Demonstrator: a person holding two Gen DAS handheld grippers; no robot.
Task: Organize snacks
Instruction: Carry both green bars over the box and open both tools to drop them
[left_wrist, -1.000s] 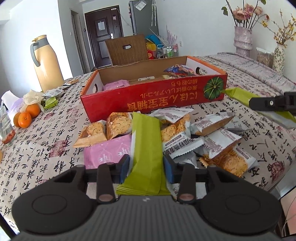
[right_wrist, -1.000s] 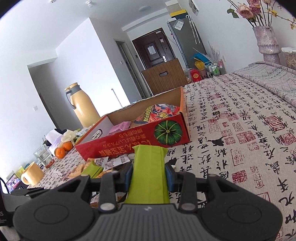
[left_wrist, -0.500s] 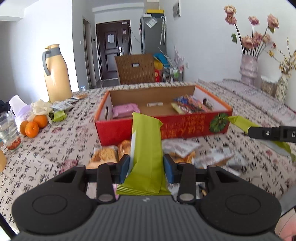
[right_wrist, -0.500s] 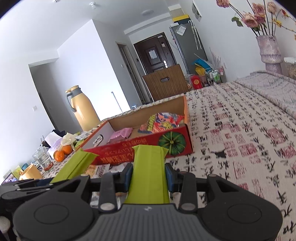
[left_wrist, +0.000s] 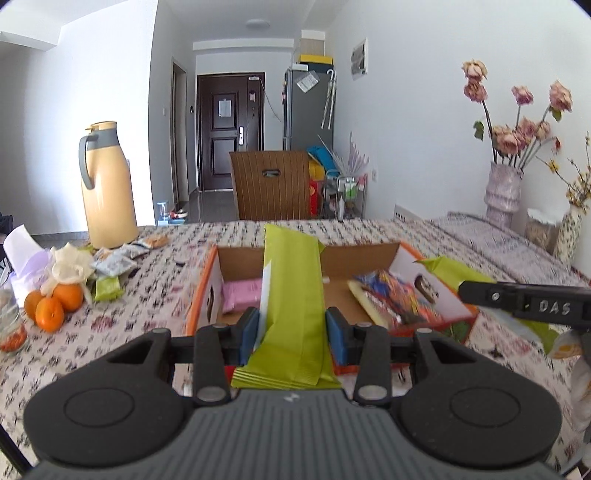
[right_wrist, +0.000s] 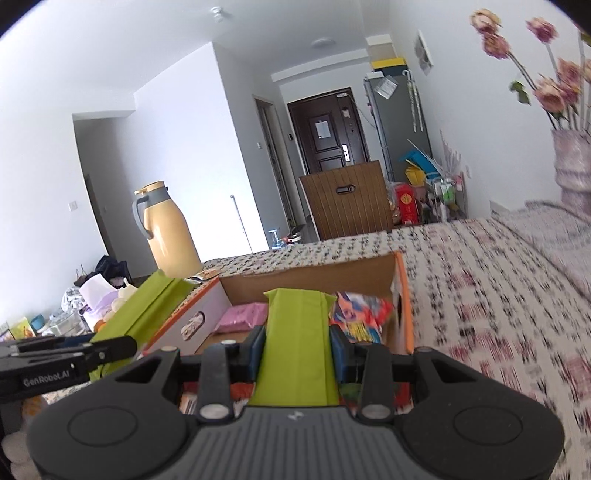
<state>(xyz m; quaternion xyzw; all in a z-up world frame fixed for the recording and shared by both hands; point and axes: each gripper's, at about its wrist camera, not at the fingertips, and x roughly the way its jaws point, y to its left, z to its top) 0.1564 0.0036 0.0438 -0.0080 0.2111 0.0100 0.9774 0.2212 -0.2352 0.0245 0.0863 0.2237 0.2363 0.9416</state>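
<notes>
My left gripper (left_wrist: 291, 334) is shut on a green snack packet (left_wrist: 291, 295) and holds it above the near edge of the open red cardboard box (left_wrist: 406, 254). My right gripper (right_wrist: 297, 354) is shut on a second green snack packet (right_wrist: 297, 339), also raised over the box (right_wrist: 400, 295). Inside the box lie a pink packet (left_wrist: 242, 291) and a colourful bag (left_wrist: 391, 295); both show in the right wrist view, the pink packet (right_wrist: 242, 317) left of the colourful bag (right_wrist: 362, 314). The right gripper with its packet (left_wrist: 443, 267) shows at the right of the left wrist view.
A yellow thermos jug (left_wrist: 107, 188) stands at the table's back left, with oranges (left_wrist: 51, 304) and small packets (left_wrist: 114, 266) near it. Flower vases (left_wrist: 504, 192) stand at the back right. A wooden chair (left_wrist: 271, 190) is behind the table.
Both grippers have risen and moved forward over the box with their green packets. The loose snacks in front of the box have dropped out of view.
</notes>
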